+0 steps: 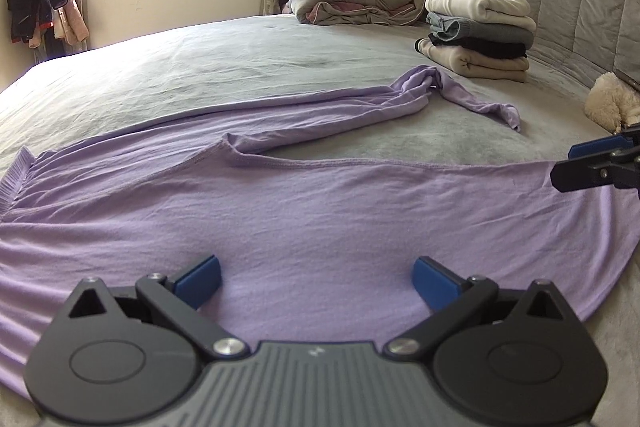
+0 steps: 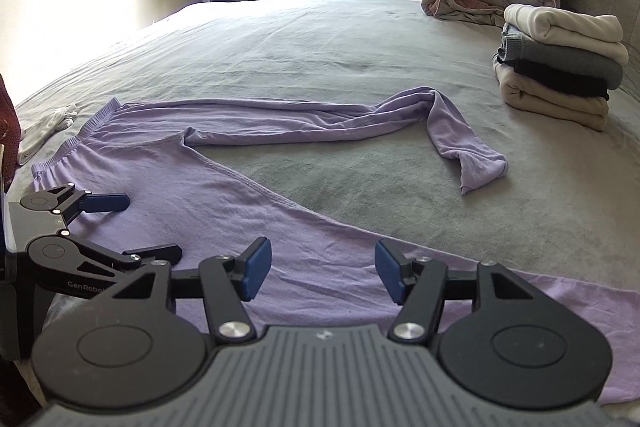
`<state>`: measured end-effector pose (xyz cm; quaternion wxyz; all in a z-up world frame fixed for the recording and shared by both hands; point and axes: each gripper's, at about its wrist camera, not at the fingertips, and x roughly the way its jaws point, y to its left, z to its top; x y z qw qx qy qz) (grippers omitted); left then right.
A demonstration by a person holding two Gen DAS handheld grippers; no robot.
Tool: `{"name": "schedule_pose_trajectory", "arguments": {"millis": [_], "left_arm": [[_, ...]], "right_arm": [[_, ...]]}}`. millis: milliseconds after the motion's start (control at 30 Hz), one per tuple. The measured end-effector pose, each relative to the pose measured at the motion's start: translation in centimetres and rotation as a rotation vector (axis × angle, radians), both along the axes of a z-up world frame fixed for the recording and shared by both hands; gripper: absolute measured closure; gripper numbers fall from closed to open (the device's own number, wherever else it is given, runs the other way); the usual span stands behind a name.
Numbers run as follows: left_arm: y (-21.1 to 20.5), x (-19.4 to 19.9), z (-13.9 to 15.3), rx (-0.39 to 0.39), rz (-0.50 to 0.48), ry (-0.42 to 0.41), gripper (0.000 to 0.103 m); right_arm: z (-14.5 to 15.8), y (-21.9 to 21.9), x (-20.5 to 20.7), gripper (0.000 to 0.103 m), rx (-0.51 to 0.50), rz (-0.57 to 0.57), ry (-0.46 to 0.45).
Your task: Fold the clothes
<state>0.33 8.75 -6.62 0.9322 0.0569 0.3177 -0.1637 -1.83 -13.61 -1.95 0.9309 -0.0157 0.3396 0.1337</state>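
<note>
Readable text: one partial brand mark
"GenRobo…" in white on the left gripper (image 2: 154, 225) arm link, right wrist view, cut off by the right gripper's (image 2: 318, 273) linkage. Nothing else legible.

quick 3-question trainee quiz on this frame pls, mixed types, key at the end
1. True or false: the far leg of the purple pants lies straight and flat.
2. The right gripper is: A) shut on cloth B) open above the pants C) holding a pillow.
3. Fill in: the top item of the folded stack is coloured ____.

Key:
1. False: its end is twisted and bent back on the bed.
2. B; the left gripper is open too.
3. White.
</note>
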Motion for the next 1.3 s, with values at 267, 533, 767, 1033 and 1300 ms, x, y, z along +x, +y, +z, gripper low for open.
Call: {"name": "schedule_pose_trajectory", "arguments": {"millis": [267, 533, 767, 1033, 1300], "left_arm": [[0.0, 0.0, 0.0, 0.000, 0.000, 0.000, 0.000], [0.0, 0.0, 0.0, 0.000, 0.000, 0.000, 0.000], [0.0, 0.0, 0.0, 0.000, 0.000, 0.000, 0.000], [0.1, 0.0, 0.0, 0.000, 0.000, 0.000, 0.000], [0.0, 0.0, 0.0, 0.003, 0.000, -0.001, 0.000]], "right_arm": [[-0.2, -0.3, 0.0, 0.041, -0.030, -0.016, -0.010], [0.3, -0.6, -0.4, 0.040, -0.026, -0.007, -0.030], [0.3, -0.8, -0.5, 0.040, -0.021, -0.014, -0.025], [0.2, -0.6, -0.7, 0.039, -0.051, -0.004, -0.035], [-0.3, -1.2, -0.2, 0.039, -0.026, -0.016, 0.007]]}}
